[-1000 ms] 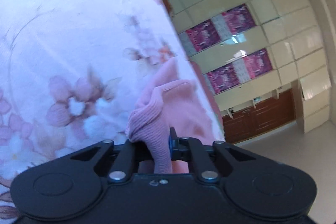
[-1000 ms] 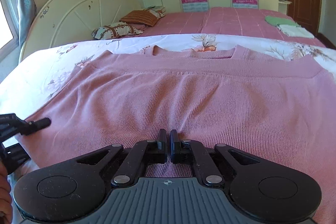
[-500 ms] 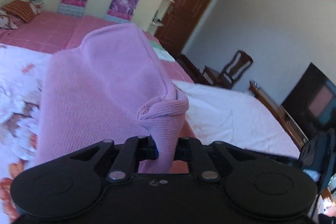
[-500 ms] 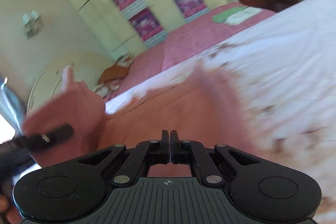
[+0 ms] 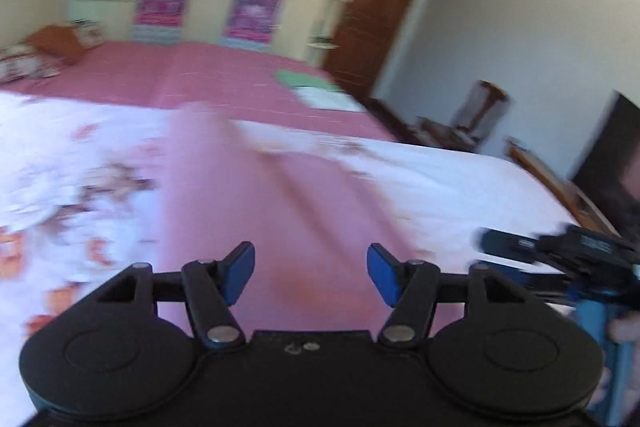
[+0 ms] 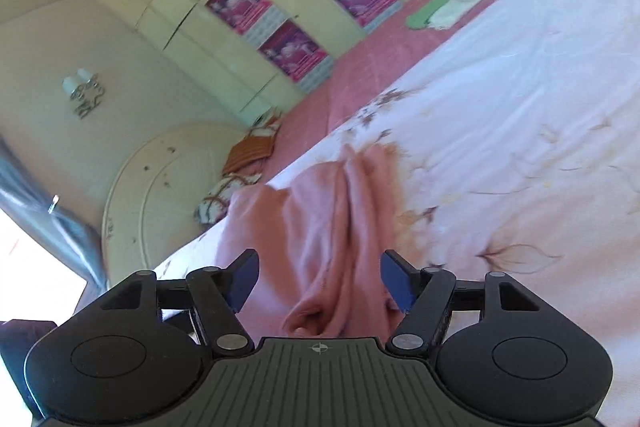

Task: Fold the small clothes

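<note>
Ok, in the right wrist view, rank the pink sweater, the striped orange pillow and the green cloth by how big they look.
1. pink sweater, by far the largest, though it lies nearest the camera.
2. striped orange pillow.
3. green cloth, close to the pillow in apparent size and farther off, so that order is unsure.

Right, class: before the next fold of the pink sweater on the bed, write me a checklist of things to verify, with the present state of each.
1. Left gripper released: ok; its jaws have just been opening and no cloth is pinched between the fingers.
2. Right gripper released: ok; its jaws have just been opening, and the cloth between them is not pressed.
3. Pink sweater resting on the floral bedspread: ok.
4. Sweater lying smooth: not ok; it is bunched into ridges in the right wrist view.
5. Edges lined up: cannot tell; the left wrist view is blurred.
6. Bedspread beside the sweater free for the fold: ok.
</note>
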Motion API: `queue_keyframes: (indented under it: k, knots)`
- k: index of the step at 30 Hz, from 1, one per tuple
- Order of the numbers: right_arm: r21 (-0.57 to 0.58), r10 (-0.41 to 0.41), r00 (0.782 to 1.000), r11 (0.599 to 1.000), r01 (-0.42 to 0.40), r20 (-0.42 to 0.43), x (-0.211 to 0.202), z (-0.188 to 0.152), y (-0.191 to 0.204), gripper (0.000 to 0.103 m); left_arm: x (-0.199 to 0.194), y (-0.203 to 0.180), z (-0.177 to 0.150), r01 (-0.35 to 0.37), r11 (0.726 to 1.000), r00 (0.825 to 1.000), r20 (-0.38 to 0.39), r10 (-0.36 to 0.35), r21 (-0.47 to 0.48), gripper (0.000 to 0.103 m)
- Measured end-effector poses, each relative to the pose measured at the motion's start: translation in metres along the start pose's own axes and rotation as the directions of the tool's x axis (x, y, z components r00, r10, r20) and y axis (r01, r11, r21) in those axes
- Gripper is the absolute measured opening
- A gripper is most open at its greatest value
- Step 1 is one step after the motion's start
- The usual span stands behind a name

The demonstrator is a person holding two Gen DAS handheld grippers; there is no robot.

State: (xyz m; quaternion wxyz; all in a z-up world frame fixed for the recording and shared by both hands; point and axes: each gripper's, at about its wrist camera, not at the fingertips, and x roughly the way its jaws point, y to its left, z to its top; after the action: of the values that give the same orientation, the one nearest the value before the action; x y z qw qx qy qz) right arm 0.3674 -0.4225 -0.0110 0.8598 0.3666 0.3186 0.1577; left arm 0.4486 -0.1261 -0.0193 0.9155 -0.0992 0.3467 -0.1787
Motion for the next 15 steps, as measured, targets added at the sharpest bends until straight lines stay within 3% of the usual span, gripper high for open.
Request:
queue_keyframes:
  k: [1, 3, 5, 11, 15]
  knots:
    - [-0.014, 0.007, 1.0, 1.0, -0.007, -0.007, 0.004, 0.001, 0.003, 0.064, 0.006, 0.013, 0.004, -0.033, 0.999, 0.999, -0.007, 0.033, -0.036, 0.06]
    - [-0.053, -0.005, 0.999, 0.999, 0.003, -0.049, 0.02, 0.003, 0.009, 0.045, 0.02, 0.03, 0.009, -0.08, 0.993, 0.997, -0.025, 0.079, -0.083, 0.058]
    - [-0.09, -0.015, 0.996, 0.996, 0.007, -0.091, 0.04, 0.006, 0.012, 0.043, 0.024, 0.044, 0.004, -0.112, 0.987, 0.993, -0.049, 0.107, -0.113, 0.059]
    - [-0.206, -0.123, 0.972, 0.975, 0.081, -0.198, 0.093, 0.006, 0.011, 0.042, 0.016, 0.058, -0.008, -0.104, 0.977, 0.994, -0.063, 0.094, -0.185, 0.062]
    - [-0.24, -0.124, 0.959, 0.969, 0.061, -0.255, 0.109, 0.005, 0.005, 0.042, 0.011, 0.058, 0.001, -0.11, 0.983, 0.994, -0.029, 0.107, -0.145, 0.06]
